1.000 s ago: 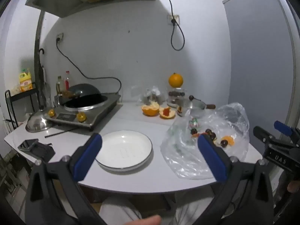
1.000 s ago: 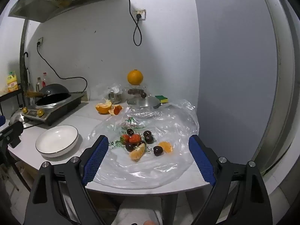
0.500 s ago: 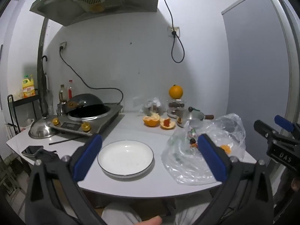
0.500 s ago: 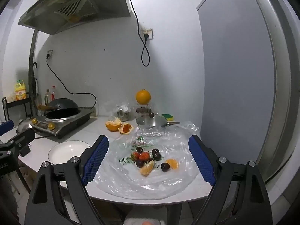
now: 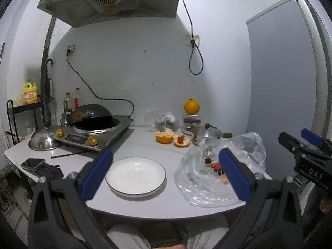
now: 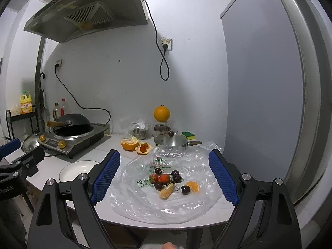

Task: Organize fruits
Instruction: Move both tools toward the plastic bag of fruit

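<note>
A clear plastic bag (image 6: 186,203) lies on the white table's right side, holding strawberries (image 6: 162,178), dark cherries (image 6: 185,189) and orange segments (image 6: 166,191). It also shows in the left wrist view (image 5: 197,184). An empty white plate (image 5: 135,174) sits to its left, also in the right wrist view (image 6: 71,171). My left gripper (image 5: 165,175) is open, held back from the table edge facing the plate. My right gripper (image 6: 164,177) is open, held back from the bag.
An induction cooker with a wok (image 5: 93,124) stands back left, a pan lid (image 5: 40,142) and a phone (image 5: 33,162) beside it. Orange halves (image 5: 164,137), a small pot (image 6: 172,142), a whole orange on a jar (image 6: 161,113) and a sponge (image 6: 187,134) are at the back. A grey fridge (image 6: 259,83) stands right.
Both grippers have pulled back and tilted up; the table now sits lower and smaller in both views. Nothing on the table has moved.
</note>
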Motion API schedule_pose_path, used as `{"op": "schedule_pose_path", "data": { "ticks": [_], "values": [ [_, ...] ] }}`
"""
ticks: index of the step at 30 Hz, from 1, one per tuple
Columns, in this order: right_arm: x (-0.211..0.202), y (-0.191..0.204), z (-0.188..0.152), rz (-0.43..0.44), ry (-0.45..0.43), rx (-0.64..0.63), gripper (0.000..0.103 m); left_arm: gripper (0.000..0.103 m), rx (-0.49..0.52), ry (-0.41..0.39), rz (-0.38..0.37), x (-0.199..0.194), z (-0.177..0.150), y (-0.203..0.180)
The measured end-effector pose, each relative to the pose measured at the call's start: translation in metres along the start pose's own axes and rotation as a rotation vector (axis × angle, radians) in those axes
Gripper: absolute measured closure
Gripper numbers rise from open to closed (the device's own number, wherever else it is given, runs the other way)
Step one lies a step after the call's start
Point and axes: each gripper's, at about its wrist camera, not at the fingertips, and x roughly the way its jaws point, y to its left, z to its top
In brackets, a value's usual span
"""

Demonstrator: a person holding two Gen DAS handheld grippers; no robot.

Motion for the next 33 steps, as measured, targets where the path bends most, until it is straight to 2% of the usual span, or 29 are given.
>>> {"op": "schedule_pose_path", "data": {
  "ticks": [17, 22, 33],
  "values": [
    [-0.013, 0.004, 0.015, -0.003, -0.028, -0.004, 0.013, 0.000, -0.035, -0.029, -0.023, -0.013, 0.013, 0.006],
    [-0.015, 0.006, 0.020, 0.002, -0.030, -0.001, 0.013, 0.000, -0.033, -0.024, -0.030, -0.015, 0.023, 0.005],
    [-0.032, 0.004, 0.039, -0.003, -0.072, 0.001, 0.013, 0.000, -0.034, -0.071, -0.041, -0.029, 0.049, 0.000]
  ]
}}
